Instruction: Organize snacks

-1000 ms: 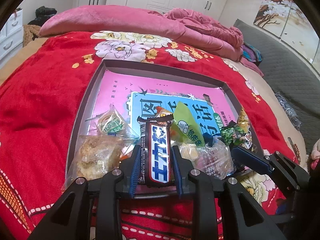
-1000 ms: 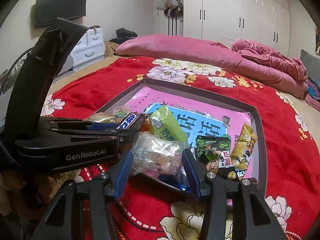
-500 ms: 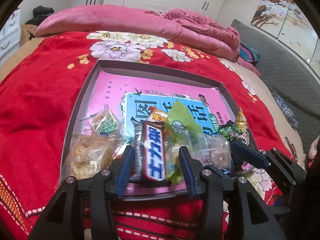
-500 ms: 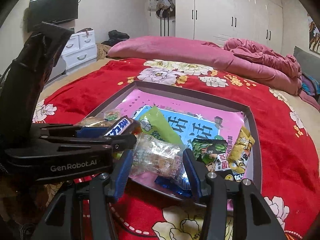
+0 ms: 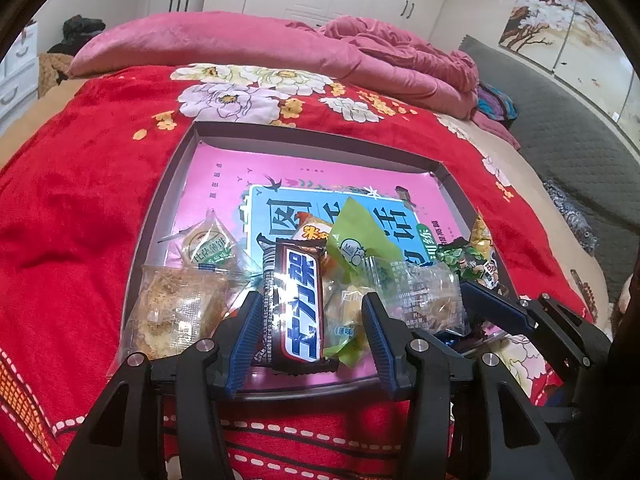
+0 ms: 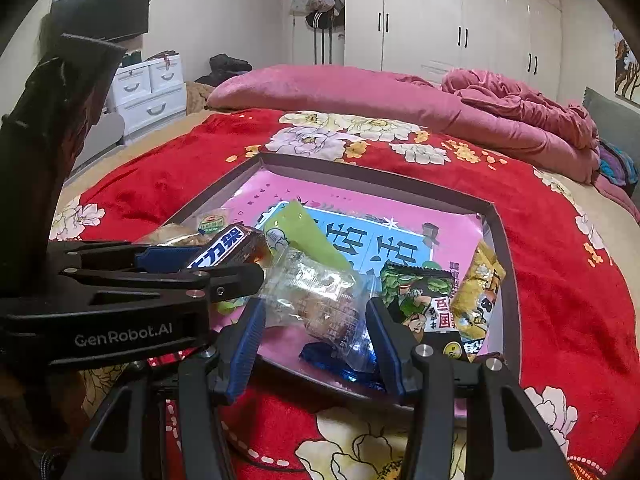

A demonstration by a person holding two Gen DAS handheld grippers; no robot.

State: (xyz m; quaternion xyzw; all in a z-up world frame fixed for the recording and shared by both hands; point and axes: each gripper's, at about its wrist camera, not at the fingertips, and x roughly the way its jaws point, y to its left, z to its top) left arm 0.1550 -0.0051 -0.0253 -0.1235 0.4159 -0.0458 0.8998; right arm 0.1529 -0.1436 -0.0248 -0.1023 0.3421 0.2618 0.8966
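At lower centre, the left claw (image 5: 310,330) had just been opening, the chocolate bar (image 5: 298,308) loose between its jaws in the tray (image 5: 160,216); the right claw (image 6: 316,334) pinched a clear cookie packet (image 6: 316,296); best withdrawn straight back without nudging neighbours

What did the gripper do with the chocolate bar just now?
The left gripper has just been opening and let go of the chocolate bar, which now lies in the tray. The right gripper is unchanged around the clear cookie packet.
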